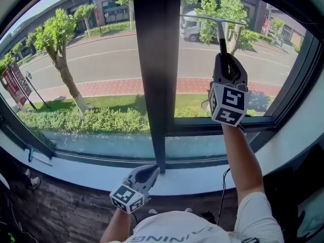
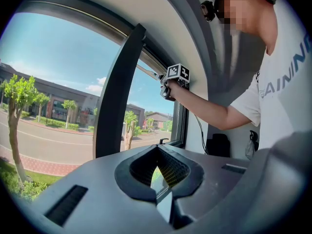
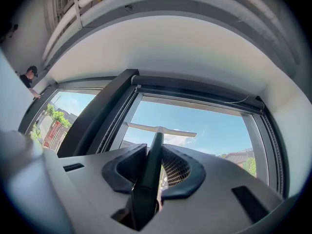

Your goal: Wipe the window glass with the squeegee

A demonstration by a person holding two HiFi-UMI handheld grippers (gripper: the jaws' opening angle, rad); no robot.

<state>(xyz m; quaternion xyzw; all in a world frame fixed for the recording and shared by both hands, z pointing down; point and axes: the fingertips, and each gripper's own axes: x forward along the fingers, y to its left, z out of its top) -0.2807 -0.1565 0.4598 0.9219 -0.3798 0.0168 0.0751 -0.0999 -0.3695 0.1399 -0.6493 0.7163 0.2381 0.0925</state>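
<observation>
The squeegee (image 1: 220,34) has a pale blade (image 1: 212,19) and a dark handle. Its blade lies against the upper part of the right window pane (image 1: 195,67). My right gripper (image 1: 226,65) is raised in front of that pane and shut on the handle. In the right gripper view the handle (image 3: 152,167) runs up between the jaws to the blade (image 3: 161,129), just below the top frame. My left gripper (image 1: 150,172) hangs low by the sill (image 1: 202,180) at the foot of the mullion, shut and holding nothing. The left gripper view shows its jaws (image 2: 157,150) closed, and the right gripper (image 2: 168,87) high up.
A wide dark mullion (image 1: 157,59) splits the window into a left pane (image 1: 96,59) and the right pane. Dark frame (image 1: 296,75) borders the right pane. A black cable (image 1: 223,191) hangs under the sill. Outside lie a street, trees and a hedge.
</observation>
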